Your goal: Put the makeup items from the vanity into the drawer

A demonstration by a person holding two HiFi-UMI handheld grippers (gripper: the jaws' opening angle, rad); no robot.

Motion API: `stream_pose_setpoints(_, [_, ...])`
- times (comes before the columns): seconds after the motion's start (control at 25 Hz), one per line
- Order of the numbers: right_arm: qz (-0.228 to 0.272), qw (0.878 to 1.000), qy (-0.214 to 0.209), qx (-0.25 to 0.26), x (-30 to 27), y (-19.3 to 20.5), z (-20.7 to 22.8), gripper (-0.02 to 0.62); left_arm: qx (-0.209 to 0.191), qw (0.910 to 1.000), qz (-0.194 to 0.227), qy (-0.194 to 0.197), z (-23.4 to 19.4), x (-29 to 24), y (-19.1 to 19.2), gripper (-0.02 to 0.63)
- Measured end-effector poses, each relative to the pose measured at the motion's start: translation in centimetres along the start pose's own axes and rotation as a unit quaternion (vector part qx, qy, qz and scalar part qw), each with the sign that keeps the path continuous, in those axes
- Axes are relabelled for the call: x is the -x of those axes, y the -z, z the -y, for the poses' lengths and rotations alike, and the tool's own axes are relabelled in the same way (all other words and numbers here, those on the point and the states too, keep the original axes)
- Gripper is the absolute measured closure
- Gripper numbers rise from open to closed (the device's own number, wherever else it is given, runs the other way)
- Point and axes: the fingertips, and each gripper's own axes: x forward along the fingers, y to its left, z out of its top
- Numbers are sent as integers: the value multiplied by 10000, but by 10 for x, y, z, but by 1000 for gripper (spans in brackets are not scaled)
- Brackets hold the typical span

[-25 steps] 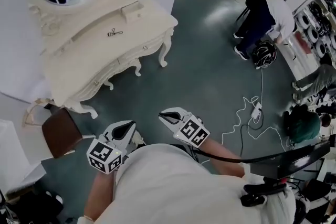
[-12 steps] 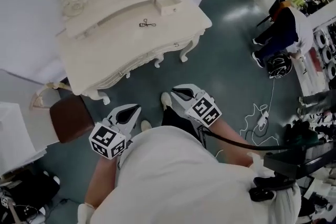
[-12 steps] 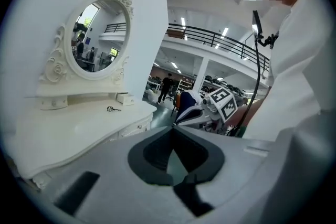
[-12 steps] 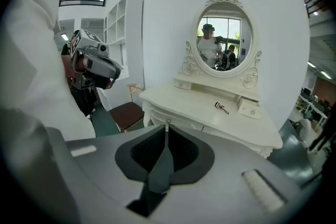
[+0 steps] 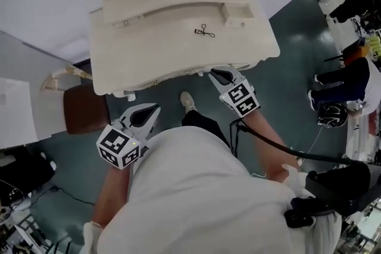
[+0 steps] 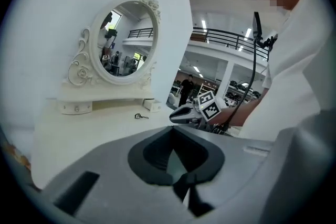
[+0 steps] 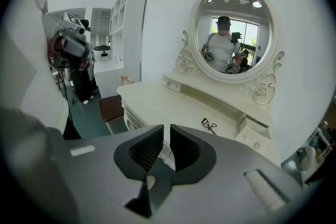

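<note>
A black eyelash curler [image 5: 204, 31] lies alone on the top of the cream vanity [image 5: 149, 56]; it also shows in the left gripper view [image 6: 139, 116] and the right gripper view [image 7: 209, 125]. A small cream drawer box [image 5: 238, 13] sits just to the curler's right. My right gripper [image 5: 214, 73] is at the vanity's front edge, below the curler, jaws together with only a thin slit and nothing between them. My left gripper [image 5: 153, 109] hangs lower left, off the vanity over the floor, jaws shut and empty.
An oval mirror [image 7: 233, 34] in a carved frame rises at the back of the vanity. A brown stool [image 5: 85, 111] stands at the vanity's left front corner. White wall panels close off the left; cables and other people are on the floor to the right.
The vanity has come much closer and now fills the top of the head view. Both grippers moved toward it; the right one now reaches its front edge. Jaws unchanged.
</note>
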Motion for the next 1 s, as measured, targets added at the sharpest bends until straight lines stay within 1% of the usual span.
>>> stream_pose_setpoints(0.12, [-73, 9994, -154, 306, -36, -3, 42, 546, 41, 9996, 9, -288, -17, -22, -23, 607])
stream_pose_setpoints(0.28, [-244, 9971, -285, 661, -81, 5, 93, 539, 159, 9981, 107, -577, -38, -52, -50, 607])
stream_pose_setpoints(0.48, [-419, 9948, -368, 849, -128, 15, 141, 523, 320, 9957, 122, -865, -51, -83, -68, 607])
stream_pose_setpoints(0.56, [-486, 9936, -427, 923, -145, 17, 152, 515, 383, 9944, 113, -981, -55, -92, -72, 607])
stream_pose_setpoints(0.72, [-551, 9902, -582, 1145, -176, 18, 160, 511, 473, 9915, 113, -1208, -64, -102, -78, 607])
stream_pose_setpoints(1.0, [-741, 9861, -674, 1329, -207, 25, 168, 511, 577, 9875, 83, -1466, -75, -111, -82, 607])
